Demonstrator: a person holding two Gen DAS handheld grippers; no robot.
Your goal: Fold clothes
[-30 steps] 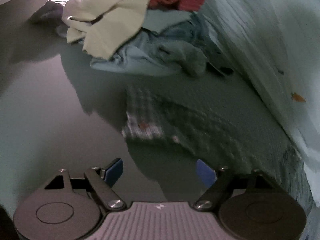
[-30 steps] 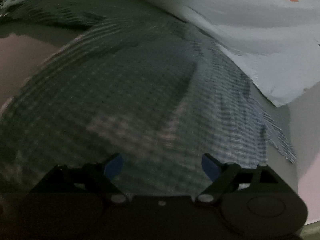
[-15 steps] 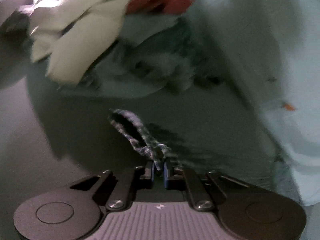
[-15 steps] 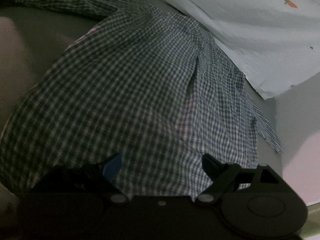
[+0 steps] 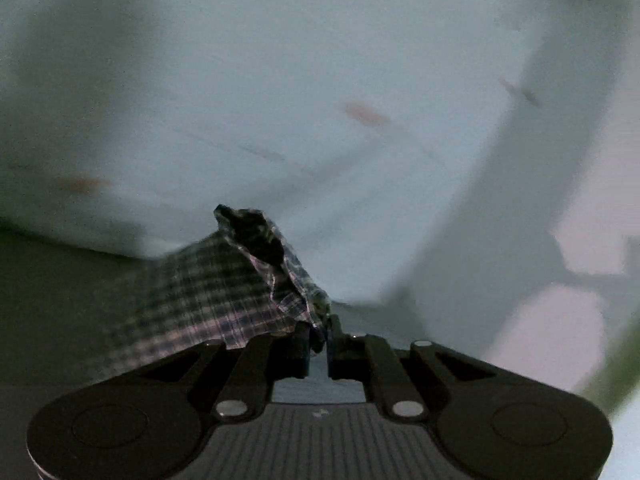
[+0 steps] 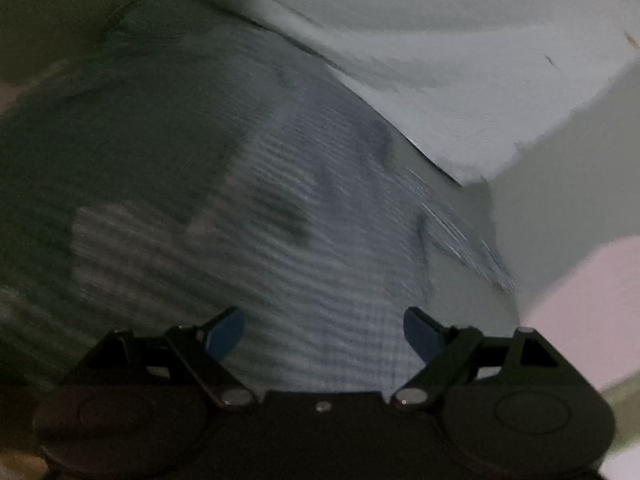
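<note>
We saw a pale sheet (image 5: 304,92) with small orange marks filling the dim background, and a pinkish surface (image 6: 584,312) at the right.

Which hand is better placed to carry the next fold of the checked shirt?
Left, probably. The left tongs are already shut on a bunched edge of the checked shirt and hold it lifted. The right tongs are open above the cloth, gripping nothing.

You have one checked shirt (image 6: 312,240), one pale printed sheet (image 6: 460,80), and two tools: left tool (image 5: 319,344), right tool (image 6: 323,334).
</note>
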